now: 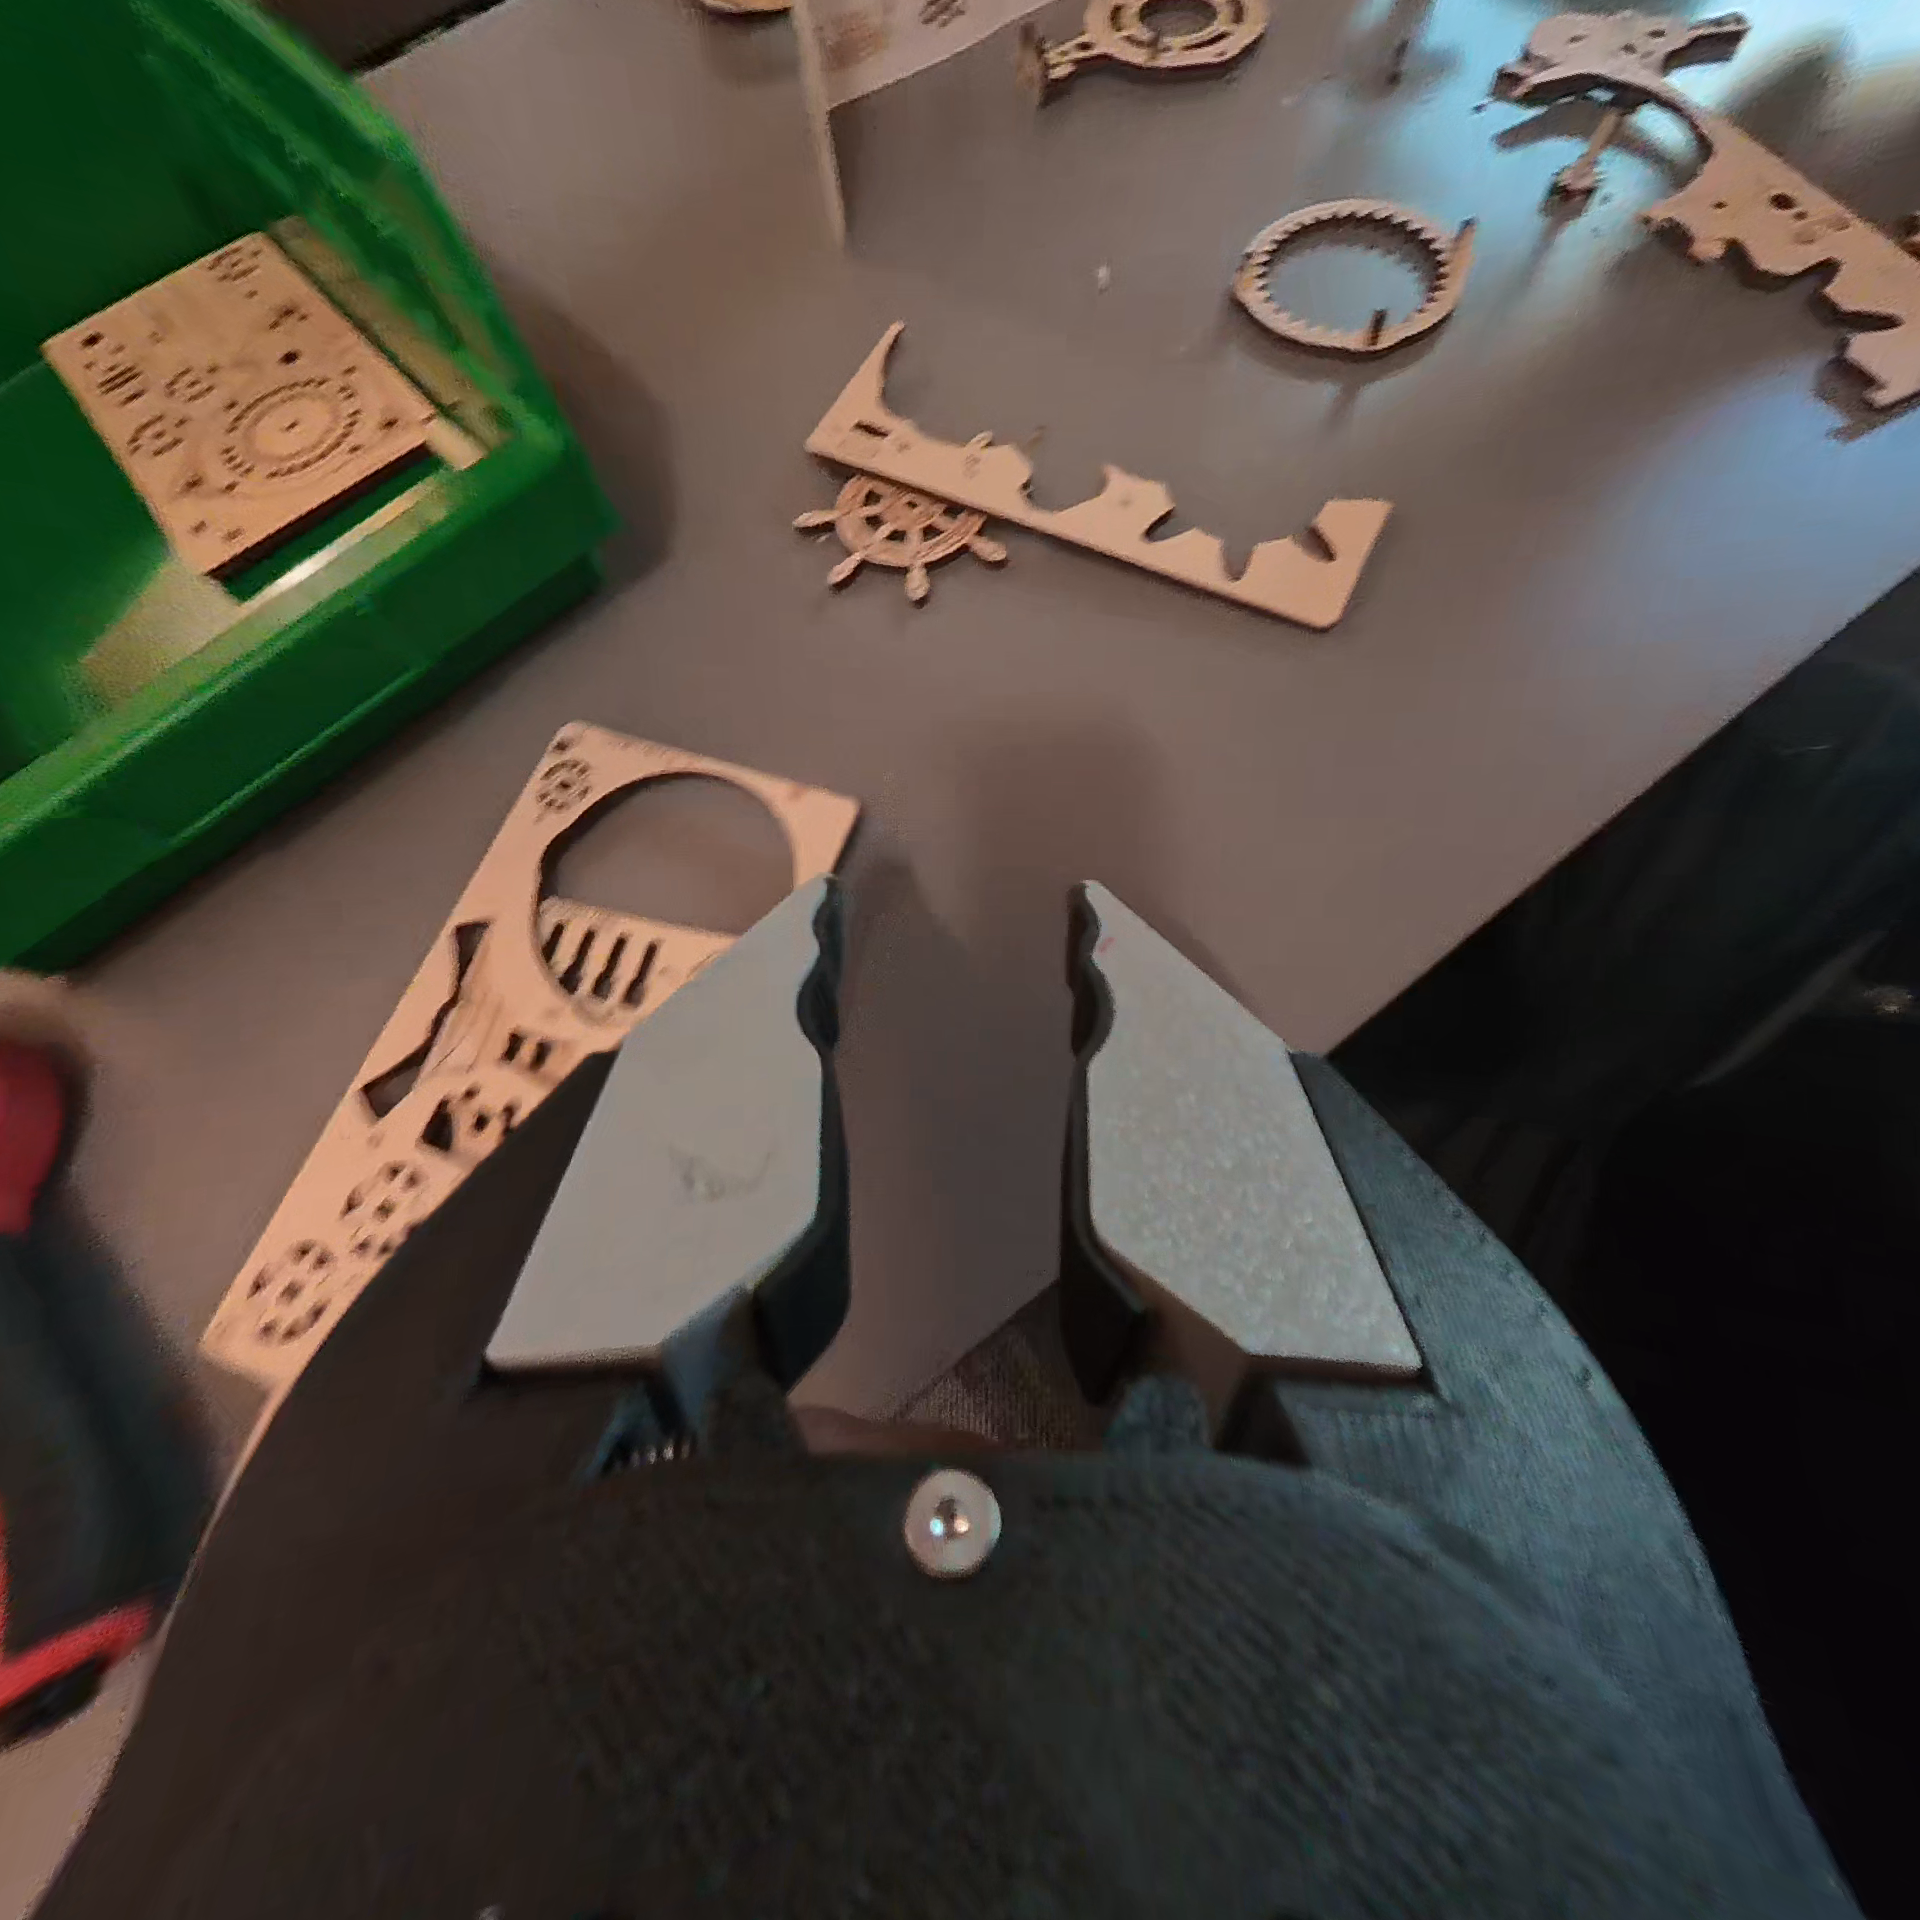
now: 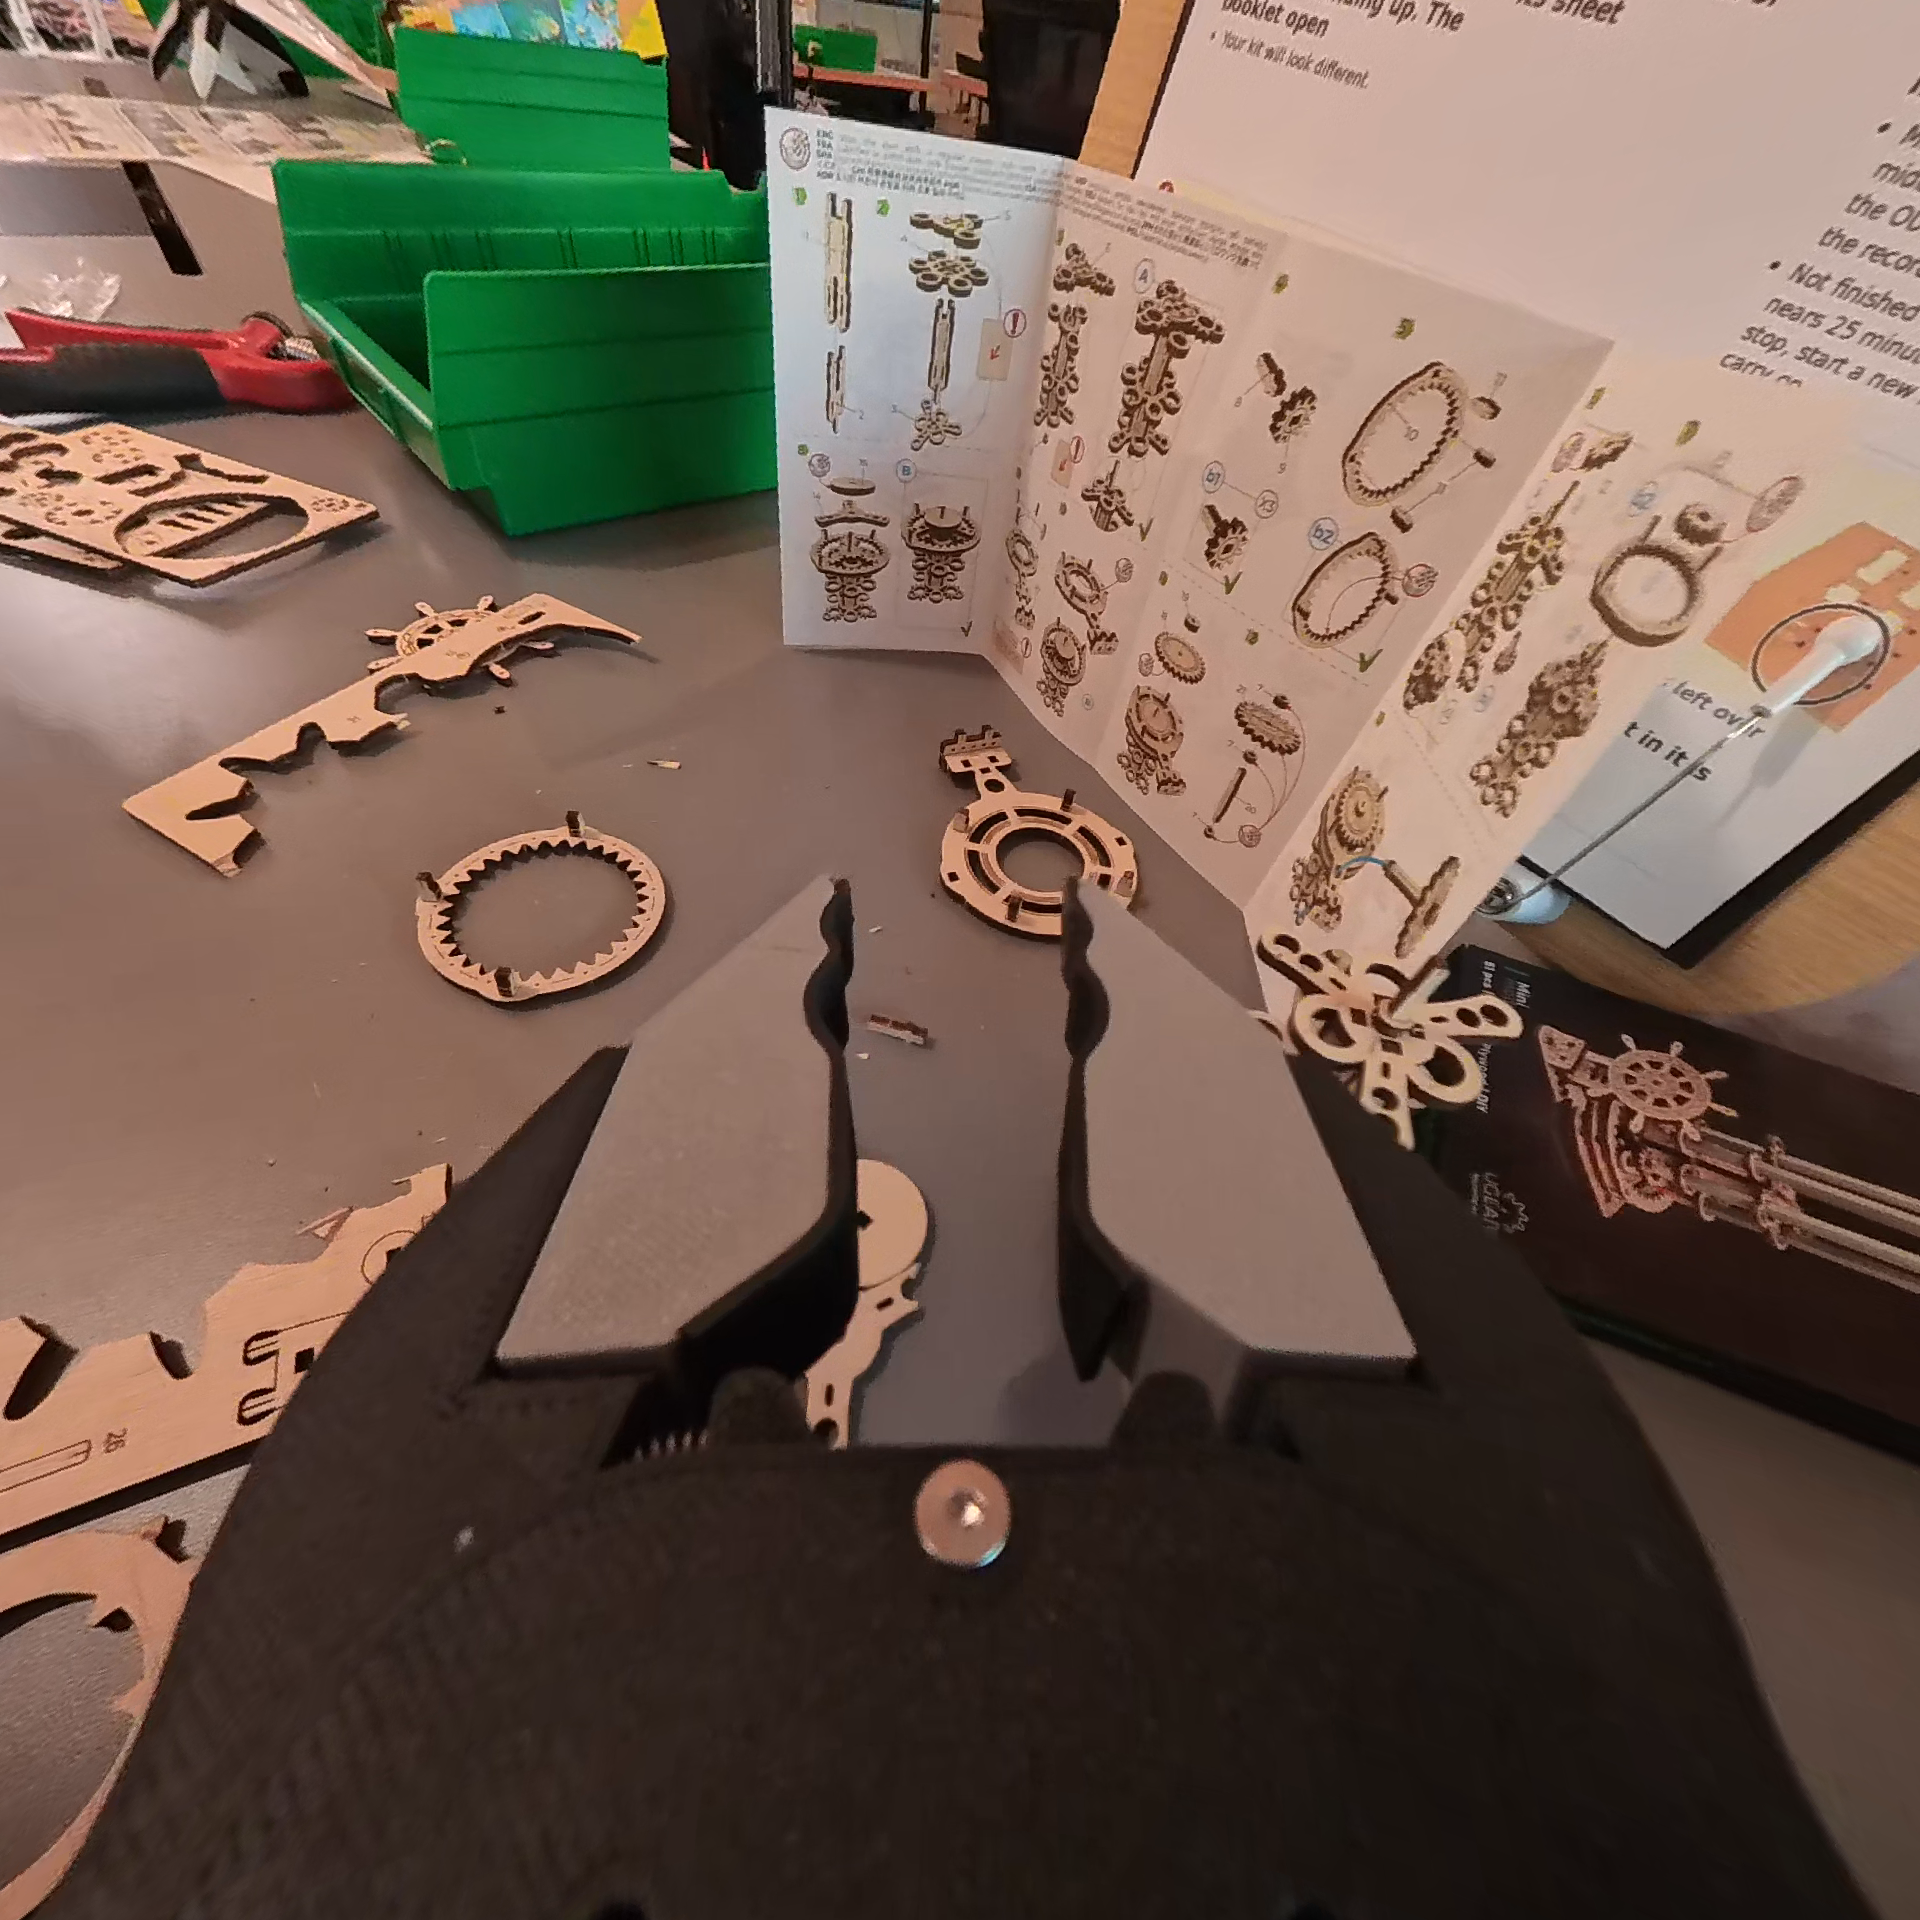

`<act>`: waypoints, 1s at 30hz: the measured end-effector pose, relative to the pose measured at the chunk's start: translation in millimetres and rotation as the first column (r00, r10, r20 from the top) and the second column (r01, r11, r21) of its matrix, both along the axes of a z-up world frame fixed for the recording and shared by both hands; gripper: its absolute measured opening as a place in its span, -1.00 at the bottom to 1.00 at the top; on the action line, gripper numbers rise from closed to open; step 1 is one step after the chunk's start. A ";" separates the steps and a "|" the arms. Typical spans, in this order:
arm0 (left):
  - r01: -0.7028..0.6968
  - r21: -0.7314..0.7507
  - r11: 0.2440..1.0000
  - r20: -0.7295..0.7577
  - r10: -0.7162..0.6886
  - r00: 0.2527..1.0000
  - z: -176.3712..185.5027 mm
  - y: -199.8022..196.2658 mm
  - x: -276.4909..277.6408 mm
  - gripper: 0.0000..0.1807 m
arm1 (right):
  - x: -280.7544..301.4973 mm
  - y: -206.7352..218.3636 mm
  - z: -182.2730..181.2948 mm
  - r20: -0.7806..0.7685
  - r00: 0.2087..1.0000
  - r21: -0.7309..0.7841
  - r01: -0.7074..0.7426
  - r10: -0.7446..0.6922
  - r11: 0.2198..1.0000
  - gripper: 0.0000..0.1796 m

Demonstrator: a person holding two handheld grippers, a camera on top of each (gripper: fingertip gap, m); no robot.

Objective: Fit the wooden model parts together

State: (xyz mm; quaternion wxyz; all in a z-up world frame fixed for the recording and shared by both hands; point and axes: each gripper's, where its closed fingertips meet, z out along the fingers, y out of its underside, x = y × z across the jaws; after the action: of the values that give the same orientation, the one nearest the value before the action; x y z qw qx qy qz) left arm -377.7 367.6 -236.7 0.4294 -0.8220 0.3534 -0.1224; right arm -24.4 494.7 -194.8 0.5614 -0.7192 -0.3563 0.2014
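While both hover over the grey table [image 2: 727, 727], each hand-held gripper — left [image 1: 954, 904], right [image 2: 954, 904] — gapes wide, grasping nothing.

Counts of what lies on the tabletop [image 2: 727, 727]

Two hand-held grippers: the left hand-held gripper [image 1: 956, 914] and right hand-held gripper [image 2: 956, 914]. One toothed ring [image 2: 540, 914], one slotted ring part [image 2: 1034, 852], one ship's wheel [image 2: 457, 634], one flower-shaped piece [image 2: 1382, 1029]. At least three cut-out wooden sheets, one being [image 2: 177, 509]. One folded instruction leaflet [image 2: 1143, 468], one dark box [image 2: 1683, 1174], one red-handled tool [image 2: 166, 358]. Green bins number at least two, one of them [image 2: 582, 405].
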 end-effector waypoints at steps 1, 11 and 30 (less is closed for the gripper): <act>0.019 -0.002 1.000 0.018 -0.019 1.000 -1.1 0.7 10.6 -0.56 | -0.8 -0.1 -0.4 0.000 1.000 -0.002 -0.004 0.004 1.000 -0.59; 0.111 0.132 0.985 0.121 -0.127 0.984 12.0 31.6 94.4 -0.56 | -10.8 1.4 -7.2 0.008 0.999 -0.019 -0.048 0.048 0.999 -0.58; 0.166 0.442 0.882 0.163 -0.260 0.952 83.0 152.2 176.3 -0.58 | -2.5 12.9 -11.2 -0.018 0.998 -0.043 -0.056 0.055 0.998 -0.54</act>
State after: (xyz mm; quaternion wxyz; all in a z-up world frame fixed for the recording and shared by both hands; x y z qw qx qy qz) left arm -201.5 519.7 -153.7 0.6170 -0.6468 0.4111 -0.1788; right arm -26.9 507.6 -206.0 0.5428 -0.7194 -0.3669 0.2305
